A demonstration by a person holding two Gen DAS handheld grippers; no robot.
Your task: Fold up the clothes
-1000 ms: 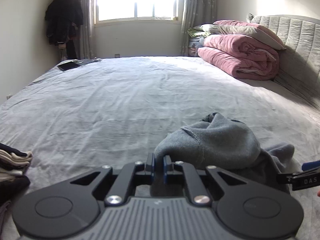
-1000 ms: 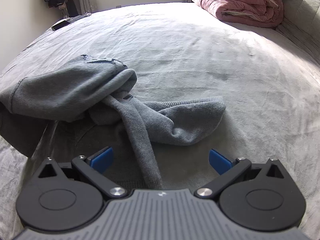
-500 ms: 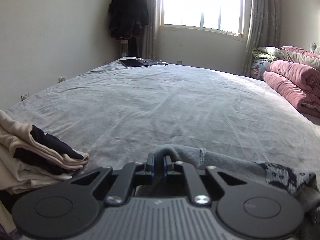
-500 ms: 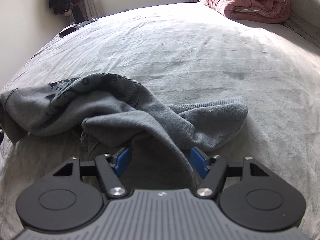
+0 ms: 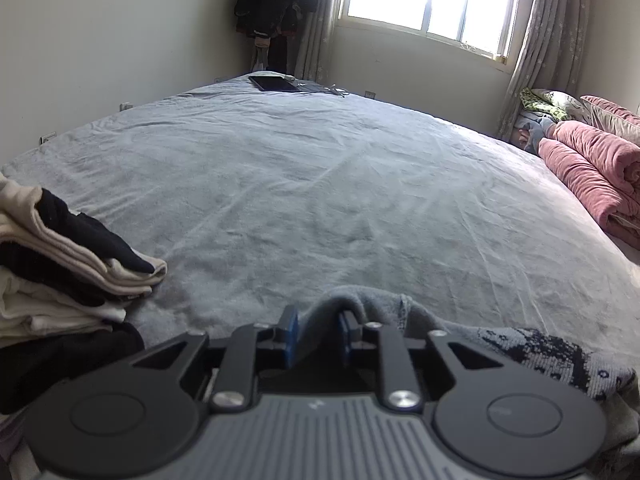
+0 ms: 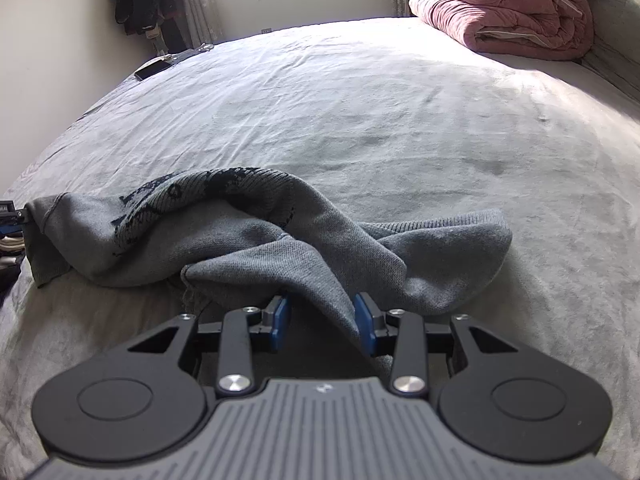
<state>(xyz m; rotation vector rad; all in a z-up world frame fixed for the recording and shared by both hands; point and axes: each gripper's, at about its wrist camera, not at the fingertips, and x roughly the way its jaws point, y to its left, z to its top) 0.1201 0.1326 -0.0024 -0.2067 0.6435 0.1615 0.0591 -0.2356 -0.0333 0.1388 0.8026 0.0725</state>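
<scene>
Left claw (image 5: 317, 330) and right claw (image 6: 322, 322) each part-closed, pads pinching cloth.

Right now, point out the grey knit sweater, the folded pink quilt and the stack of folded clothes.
Grey knit sweater (image 6: 248, 236), right wrist view, on its bunched middle.
Folded pink quilt (image 6: 516, 20), right wrist view, on its top fold.
Stack of folded cream and black clothes (image 5: 60, 272), left wrist view, on the upper layers.

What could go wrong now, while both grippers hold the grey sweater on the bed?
The grey sweater is twisted and bunched, so spreading it may leave creases. The left gripper pinches only a thin edge, which might slip out. The folded pile lies close by on the left; a pull sideways could knock it over.
</scene>
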